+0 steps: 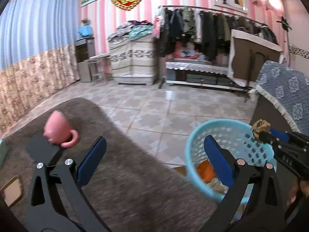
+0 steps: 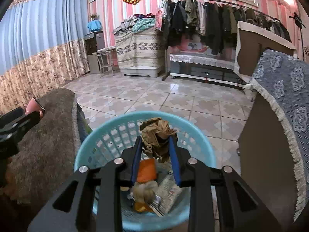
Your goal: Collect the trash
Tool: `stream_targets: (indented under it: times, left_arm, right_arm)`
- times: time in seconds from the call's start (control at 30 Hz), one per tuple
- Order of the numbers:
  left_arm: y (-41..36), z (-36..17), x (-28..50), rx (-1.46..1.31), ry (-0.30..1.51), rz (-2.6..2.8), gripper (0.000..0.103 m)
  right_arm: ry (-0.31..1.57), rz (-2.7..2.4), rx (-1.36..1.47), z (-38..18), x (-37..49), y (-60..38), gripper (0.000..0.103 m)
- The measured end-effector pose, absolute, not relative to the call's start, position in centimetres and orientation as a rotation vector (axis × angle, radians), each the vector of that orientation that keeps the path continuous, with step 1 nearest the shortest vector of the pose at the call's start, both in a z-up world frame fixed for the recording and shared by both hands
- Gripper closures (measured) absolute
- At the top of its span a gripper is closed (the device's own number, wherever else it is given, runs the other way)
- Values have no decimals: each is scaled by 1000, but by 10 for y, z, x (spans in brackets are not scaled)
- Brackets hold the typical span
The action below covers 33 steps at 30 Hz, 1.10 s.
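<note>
Left wrist view, from the left: a pink mug (image 1: 58, 129) lies tipped on the grey rug-covered counter (image 1: 119, 170), and the left tongs (image 1: 154, 154) hover wide apart and empty between it and the blue basket (image 1: 190, 154). At the right, the right tongs (image 2: 156, 141) are clamped on a crumpled brown wad (image 2: 157, 133), held above the basket's mouth, over the orange wrapper (image 2: 147, 170) and papers already inside. My judgement: spread the jaws only while the wad sits over the middle, clear of the rim. The counter edge stands just beside the basket on the left, a cloth-draped cabinet (image 2: 280, 100) close on the right; the tiled floor (image 2: 154, 94) beyond lies open.
</note>
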<state>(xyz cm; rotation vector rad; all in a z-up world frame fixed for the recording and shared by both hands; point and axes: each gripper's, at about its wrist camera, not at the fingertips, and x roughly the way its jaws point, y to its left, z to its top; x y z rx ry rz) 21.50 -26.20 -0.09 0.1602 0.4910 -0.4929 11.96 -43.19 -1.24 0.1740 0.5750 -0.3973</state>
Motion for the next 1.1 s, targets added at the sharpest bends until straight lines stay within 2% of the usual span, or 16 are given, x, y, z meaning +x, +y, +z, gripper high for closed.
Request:
stream_targets:
  times: [0.1,0.13,0.17,0.23,0.37,0.47,0.6,1.1]
  left_arm:
    - [-240,6,214,150,489,-458,5]
    - [-233,9,213,149,484,-449,5]
    - [-228,10,211,150,480,-440,5]
    - [-215,15,205,154,461,-406,5]
    - [-196,22,195,135,458,-390,5]
    - [-182,27,185,124,467,-381,5]
    - [-165,29,171,102,484,-380,5]
    - [-88,29,121,38,487,-270,5]
  right_arm:
    - [586,-404,177,-15,133,-429,71]
    - [592,-408,181,-15,135,-429,66]
    - [604,-403,193,-14,138,-428,53]
    - [598,-401,203,-11,138,-426,34]
    - [585,-398,171,-3,132,-414,16]
    - [571,-391,135,6,123,-398,8]
    - [559,-385,100,16,111,-378,5]
    - [523,-282,70,28,62,-305,4]
